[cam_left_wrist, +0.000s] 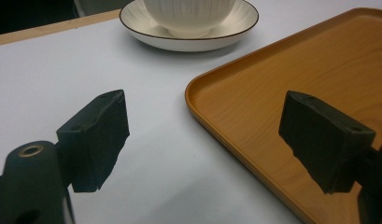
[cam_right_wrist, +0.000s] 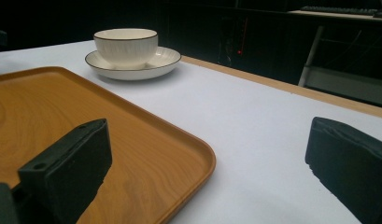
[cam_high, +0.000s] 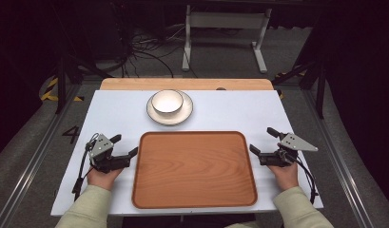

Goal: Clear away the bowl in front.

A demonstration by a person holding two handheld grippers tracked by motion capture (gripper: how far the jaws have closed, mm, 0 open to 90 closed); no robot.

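Pale sleeves and two hands come in nearest the high view, each holding a gripper at one side of a wooden tray (cam_high: pixel 194 171). At the left edge of that tray sits the left gripper (cam_high: pixel 123 146), its jaws spread wide with nothing between them; in the left gripper view one black jaw hovers over the white table (cam_left_wrist: pixel 86 60) and the other over the tray's near corner (cam_left_wrist: pixel 272 93), so the rim runs up between them. Opposite, the right gripper (cam_high: pixel 262 140) stands just as wide and empty at the tray's right edge; in the right gripper view its one jaw hangs over the wood (cam_right_wrist: pixel 62 107) and the other over bare tabletop. Neither gripper touches the tray. Beyond both grippers, past the tray's far edge and a little left of its middle, a white ribbed bowl (cam_high: pixel 167 101) rests in a dark-rimmed saucer (cam_high: pixel 184 114) on the table, well apart from either tool.
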